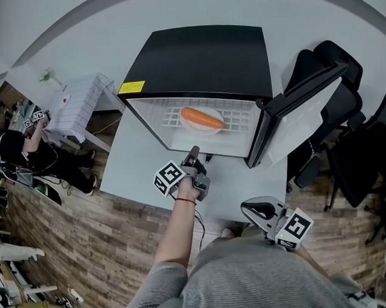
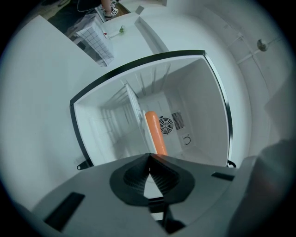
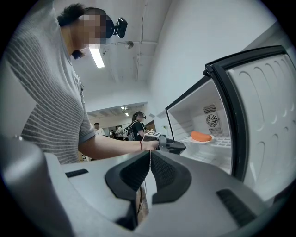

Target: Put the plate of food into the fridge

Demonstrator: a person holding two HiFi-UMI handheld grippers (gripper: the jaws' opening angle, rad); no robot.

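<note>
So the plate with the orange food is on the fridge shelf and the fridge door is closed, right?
No, the fridge door is open, swung out to the right in the head view. The plate with the orange food is on the shelf.

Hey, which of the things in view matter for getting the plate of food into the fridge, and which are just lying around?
Part of the job: fridge, its open door, plate on the wire shelf inside, orange food on it, left gripper shut and empty by the opening.

Just lying about: black office chairs, white slatted crate, person at the far left.
</note>
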